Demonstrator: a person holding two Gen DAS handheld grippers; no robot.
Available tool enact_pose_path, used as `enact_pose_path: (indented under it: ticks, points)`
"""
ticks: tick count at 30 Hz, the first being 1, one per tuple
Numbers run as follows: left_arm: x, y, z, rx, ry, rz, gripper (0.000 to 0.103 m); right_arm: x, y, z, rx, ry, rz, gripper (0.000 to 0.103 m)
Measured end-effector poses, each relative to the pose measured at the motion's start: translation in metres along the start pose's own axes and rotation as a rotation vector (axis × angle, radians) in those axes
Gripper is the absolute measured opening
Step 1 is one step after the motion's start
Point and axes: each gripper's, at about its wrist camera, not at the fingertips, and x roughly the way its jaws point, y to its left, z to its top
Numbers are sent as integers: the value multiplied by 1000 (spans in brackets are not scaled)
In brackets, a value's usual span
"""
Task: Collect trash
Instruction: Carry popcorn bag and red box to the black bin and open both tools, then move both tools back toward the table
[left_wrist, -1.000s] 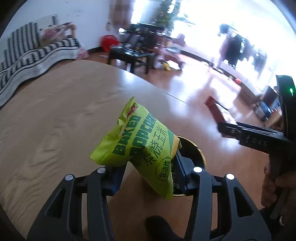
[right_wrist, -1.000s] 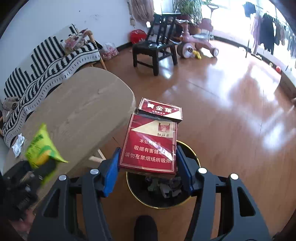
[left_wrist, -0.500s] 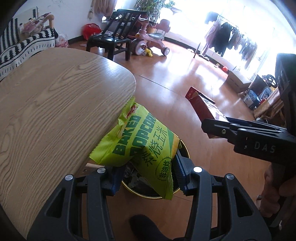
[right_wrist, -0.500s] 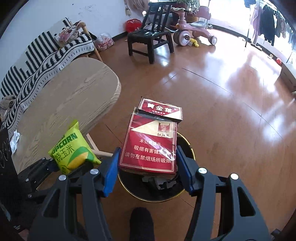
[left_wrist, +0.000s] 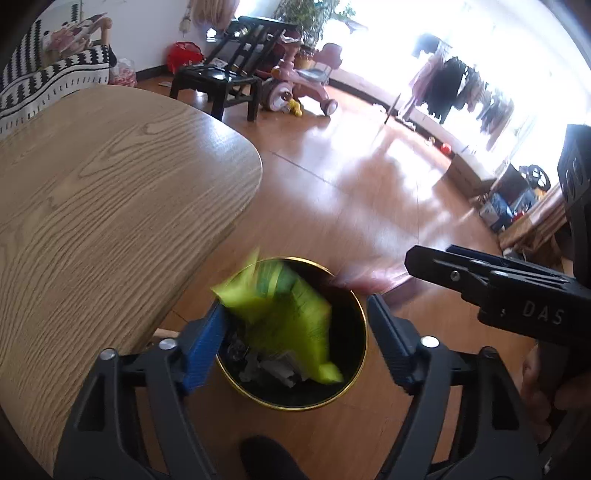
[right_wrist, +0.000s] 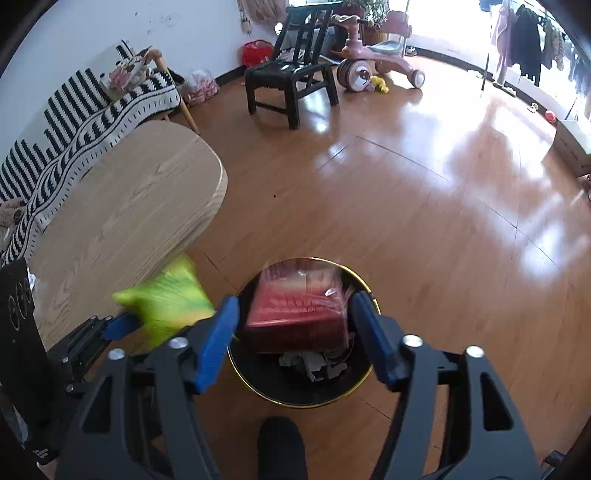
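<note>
1. I have both grippers above the bin (left_wrist: 356, 373). The left gripper (left_wrist: 295, 339) has its jaws apart, and the green bag (left_wrist: 280, 314) is blurred over the bin's mouth, seemingly dropping free.
2. The right gripper (right_wrist: 295, 332) is also spread; the red box (right_wrist: 295, 314) sits blurred between its jaws over the bin, probably released.
3. What is left: confirming that both land inside.
4. Most of the table (left_wrist: 110, 203) beside the bin is out of view, so I cannot tell whether more trash remains.

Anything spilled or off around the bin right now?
Nothing spilled. Both grippers are open over the gold-rimmed bin: the green popcorn bag and the red carton show as motion-blurred streaks above its mouth, apparently dropping in. No trash shows on the wooden floor around it.
</note>
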Motion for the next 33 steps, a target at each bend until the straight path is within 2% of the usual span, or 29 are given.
enact_pose_path:
  ticks: [12, 19, 25, 33]
  points:
    - [-25, 10, 2, -18, -39, 6, 82, -6, 18, 8, -12, -20, 35, 73]
    - [-73, 37, 0, -19, -101, 74, 91, -17, 63, 14, -63, -64, 86, 80]
    - [-142, 107, -10, -105, -176, 199, 93, -18, 135, 16, -164, -79, 160, 80]
    - [-239, 243, -56, -311, -220, 459, 93, -2, 273, 6, -299, -62, 300, 80]
